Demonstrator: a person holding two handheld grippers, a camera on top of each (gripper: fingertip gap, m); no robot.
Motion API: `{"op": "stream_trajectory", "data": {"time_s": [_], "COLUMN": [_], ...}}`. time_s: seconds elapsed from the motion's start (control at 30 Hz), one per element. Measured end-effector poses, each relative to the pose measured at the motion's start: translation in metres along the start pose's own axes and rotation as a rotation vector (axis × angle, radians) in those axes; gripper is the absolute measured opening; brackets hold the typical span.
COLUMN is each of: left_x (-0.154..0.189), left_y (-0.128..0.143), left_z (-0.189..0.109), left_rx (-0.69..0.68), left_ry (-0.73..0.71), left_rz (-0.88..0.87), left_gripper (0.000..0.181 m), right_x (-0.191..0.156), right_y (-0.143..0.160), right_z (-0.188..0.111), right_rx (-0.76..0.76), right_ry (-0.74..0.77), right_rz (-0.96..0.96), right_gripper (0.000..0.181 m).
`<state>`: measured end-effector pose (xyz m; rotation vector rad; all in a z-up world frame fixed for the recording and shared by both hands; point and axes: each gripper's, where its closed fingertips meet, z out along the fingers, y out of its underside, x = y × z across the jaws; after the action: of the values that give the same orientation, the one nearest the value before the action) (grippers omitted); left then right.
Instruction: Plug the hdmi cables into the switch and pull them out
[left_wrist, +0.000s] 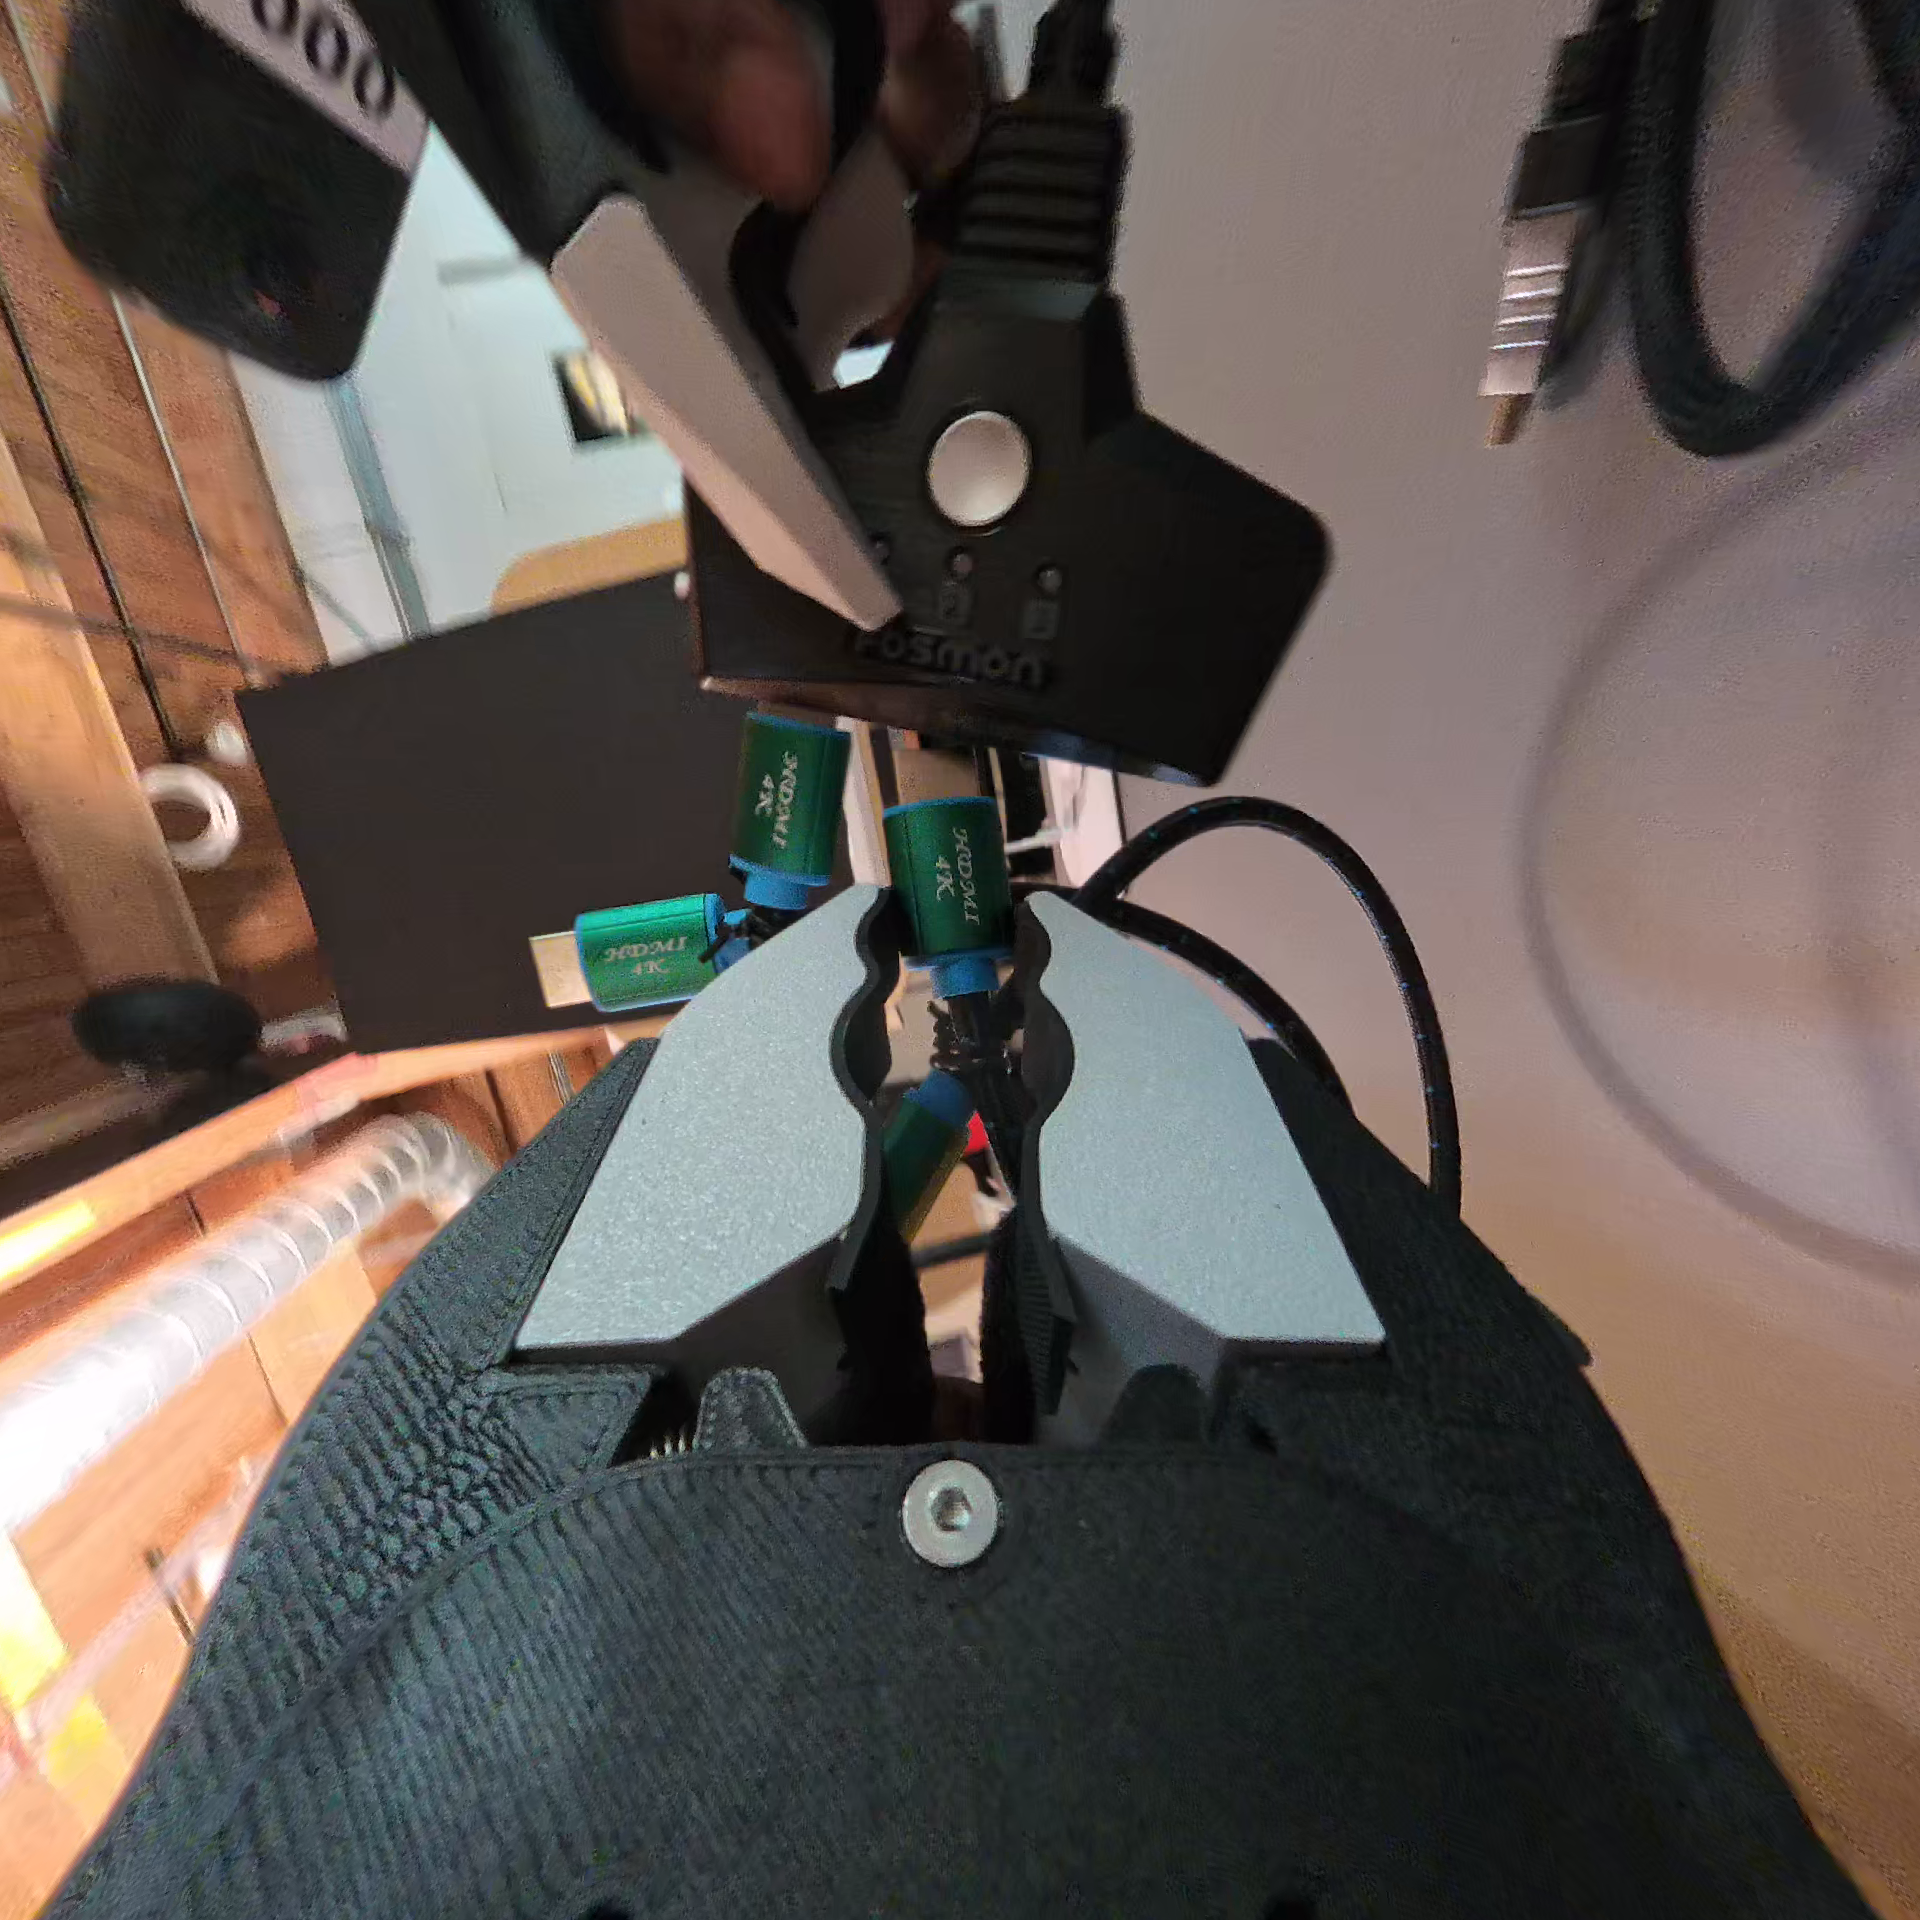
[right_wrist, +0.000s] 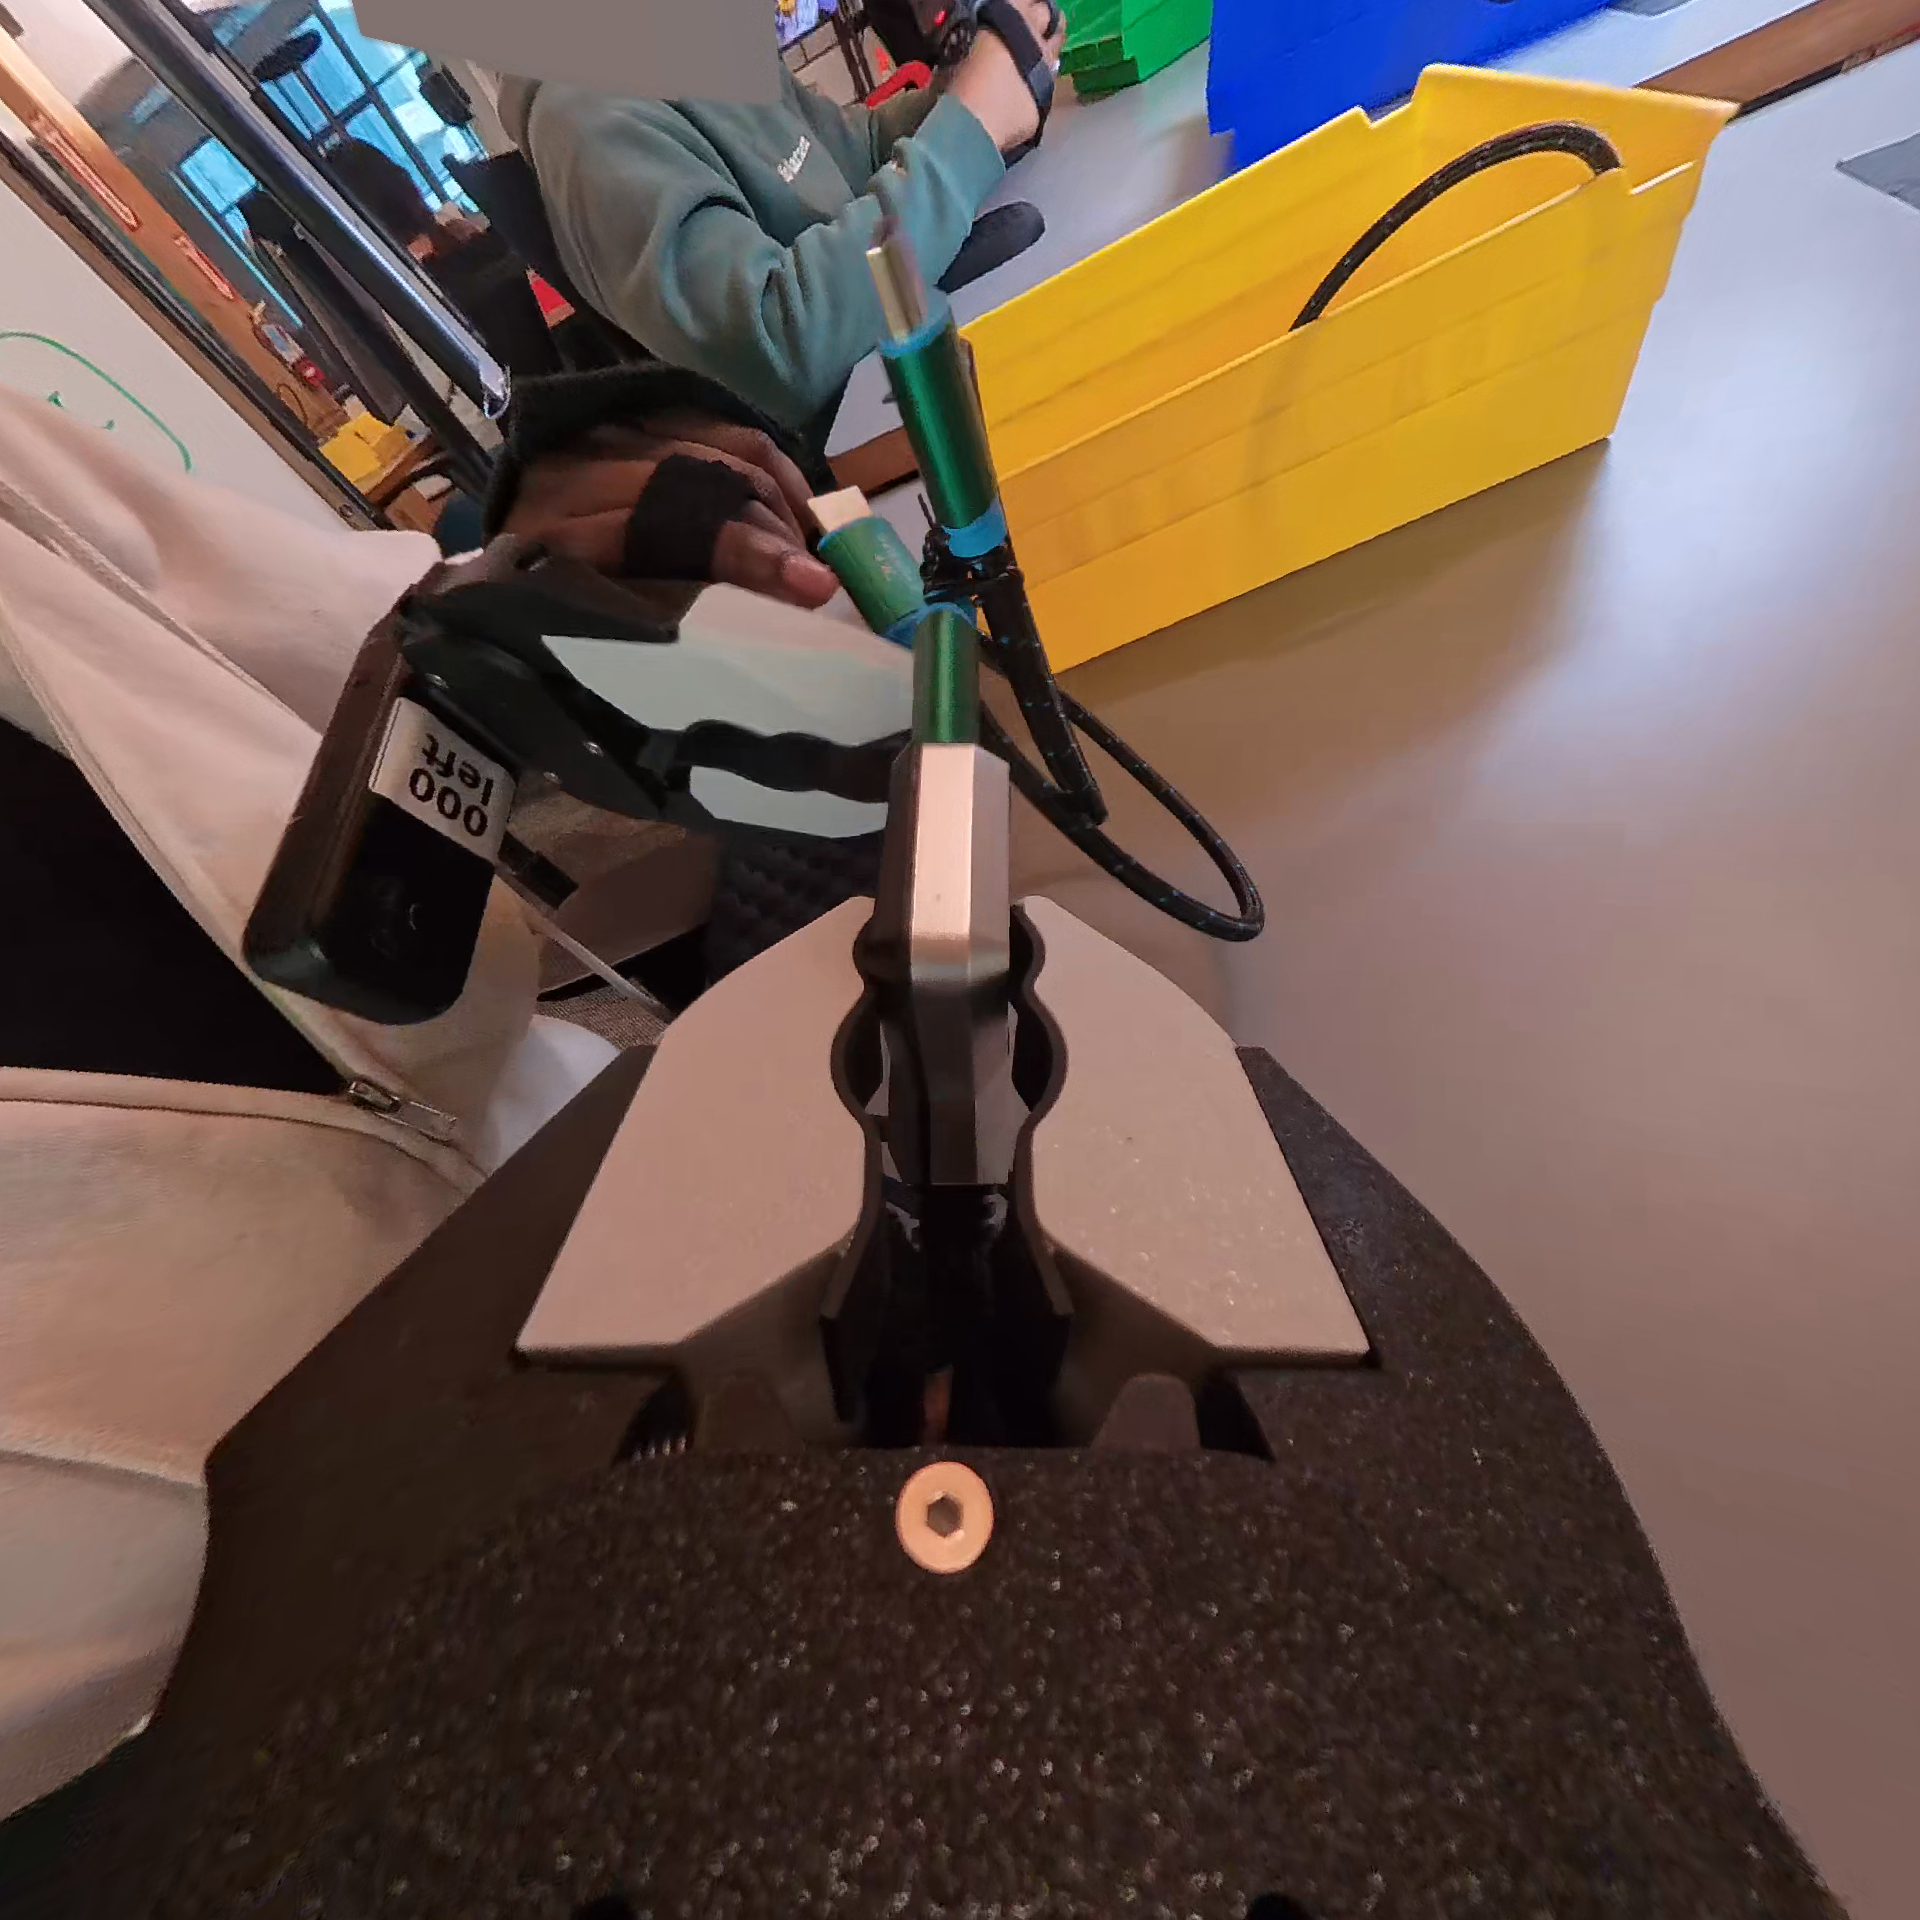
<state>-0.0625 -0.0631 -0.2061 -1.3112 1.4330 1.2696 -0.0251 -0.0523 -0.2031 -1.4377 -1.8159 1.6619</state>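
Each gripper has a black, grainy printed body that fills the lower part of its own wrist view, with one silver hex-socket screw at the centre. The left gripper and the right gripper both carry two pale grey angular fingers lined with black, wavy-edged pads. At centre left of the right wrist view, the left gripper's black housing bears a white sticker. The person wears a cream zipped jacket, and a black strap loops over the hand.
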Motion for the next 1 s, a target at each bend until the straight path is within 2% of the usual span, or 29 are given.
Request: {"op": "stream_trajectory", "data": {"time_s": [0.1, 0.33, 0.5, 0.67, 1.0], "left_x": [0.006, 0.005, 0.009, 0.006, 0.012], "left_y": [0.0, 0.0, -0.003, -0.006, -0.009], "left_z": [-0.001, -0.002, -0.002, -0.006, -0.008], "left_rx": [0.035, 0.061, 0.095, 0.151, 0.14], "left_ry": [0.027, 0.058, 0.101, 0.145, 0.186], "left_rz": [0.07, 0.117, 0.122, 0.054, 0.12], "left_gripper": [0.021, 0.021, 0.021, 0.021, 0.022], "right_x": [0.003, -0.002, -0.003, -0.004, -0.005], "right_y": [0.002, 0.002, 0.007, 0.008, 0.011], "right_z": [-0.001, 0.003, 0.004, 0.004, 0.006], "right_rx": [-0.015, -0.064, -0.09, -0.11, -0.135], "right_ry": [-0.014, -0.012, -0.01, 0.009, 0.031], "right_rz": [0.012, -0.039, -0.06, -0.1, -0.171], "right_gripper": [0.021, 0.021, 0.021, 0.021, 0.021]}}
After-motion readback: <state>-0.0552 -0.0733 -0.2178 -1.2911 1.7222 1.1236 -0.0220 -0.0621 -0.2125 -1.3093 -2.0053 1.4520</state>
